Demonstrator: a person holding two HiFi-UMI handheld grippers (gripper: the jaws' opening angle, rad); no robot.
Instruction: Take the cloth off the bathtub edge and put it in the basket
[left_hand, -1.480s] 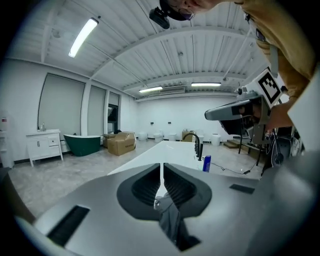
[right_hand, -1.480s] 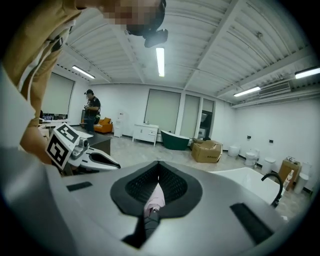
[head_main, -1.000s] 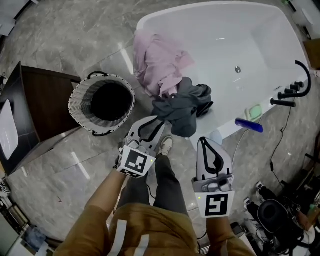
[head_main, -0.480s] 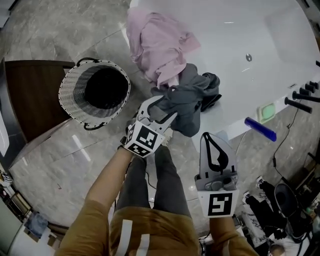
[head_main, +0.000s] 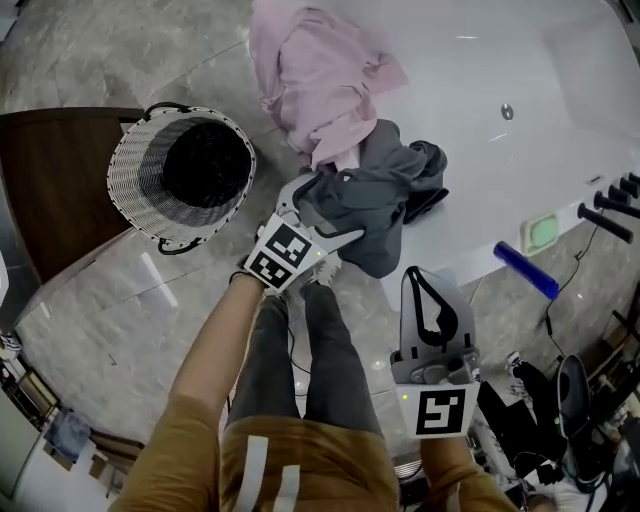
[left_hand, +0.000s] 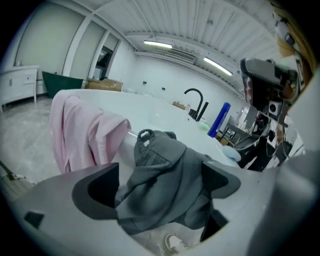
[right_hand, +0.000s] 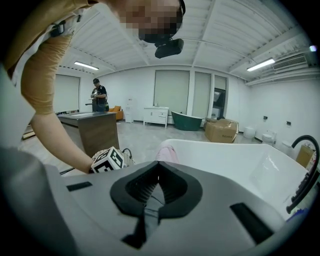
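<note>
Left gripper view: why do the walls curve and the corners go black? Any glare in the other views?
Left gripper view: a wide-angle lens bends the room and blackens the corners; the grey cloth is sharp. Head view: pale glare streaks on the polished floor. Right gripper view: same bending, evenly lit.

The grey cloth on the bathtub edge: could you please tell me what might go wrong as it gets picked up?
1. The jaws of the left hand-held gripper, just opened, straddle the grey cloth without pressing; closing on a loose fold could let it slip.
2. It lies against the pink cloth, which might get dragged along.
</note>
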